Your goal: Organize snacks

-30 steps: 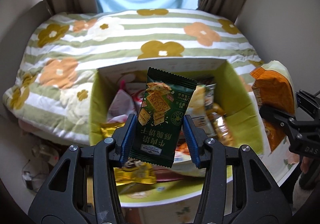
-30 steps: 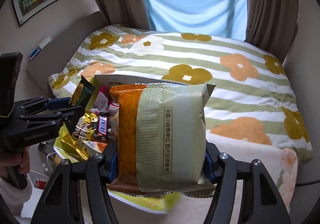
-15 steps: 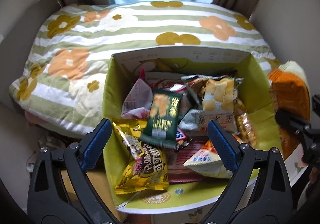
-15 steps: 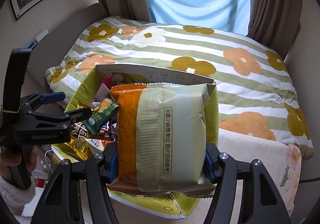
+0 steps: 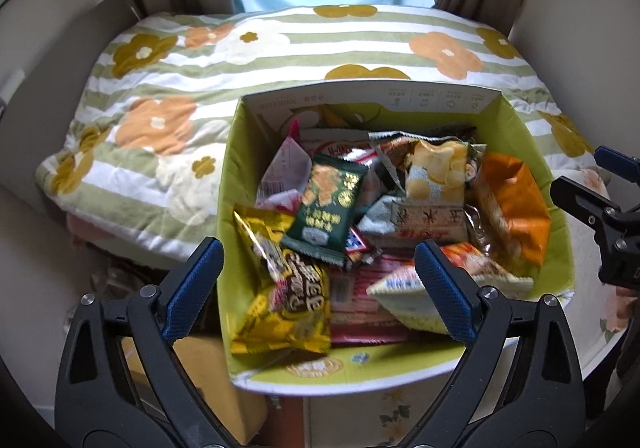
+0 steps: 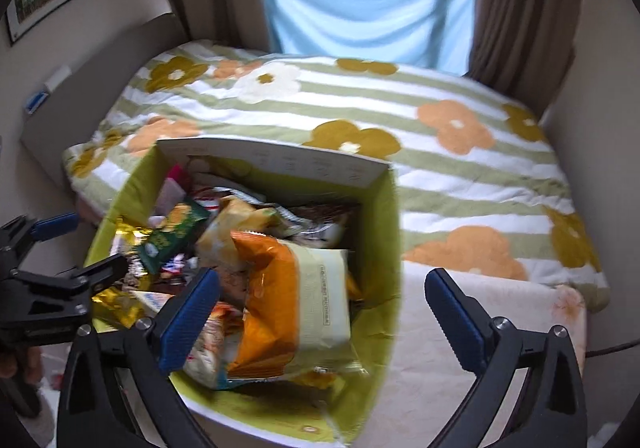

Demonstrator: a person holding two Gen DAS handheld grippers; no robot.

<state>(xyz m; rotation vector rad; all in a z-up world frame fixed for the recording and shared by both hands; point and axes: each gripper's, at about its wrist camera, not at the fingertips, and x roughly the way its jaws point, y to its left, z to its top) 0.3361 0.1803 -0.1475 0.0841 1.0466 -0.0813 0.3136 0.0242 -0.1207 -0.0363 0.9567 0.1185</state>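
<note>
1. Where the striped, flower-printed quilt (image 5: 168, 151) reaches the near edge of the bed, an open-topped cardboard box with lime-green inner walls (image 5: 556, 272) stands, heaped with crinkled foil snack packets.
2. Left gripper (image 5: 318, 290): jaws wide, textured blue pads holding nothing, above the box's near-left corner.
3. Right gripper (image 6: 320, 314): jaws wide and empty.
4. Dark green cracker packet (image 5: 326, 205): flat on the pile, left of centre.
5. Glossy orange-and-cream chip bag (image 6: 296, 304): leaning inside against the right wall.
</note>
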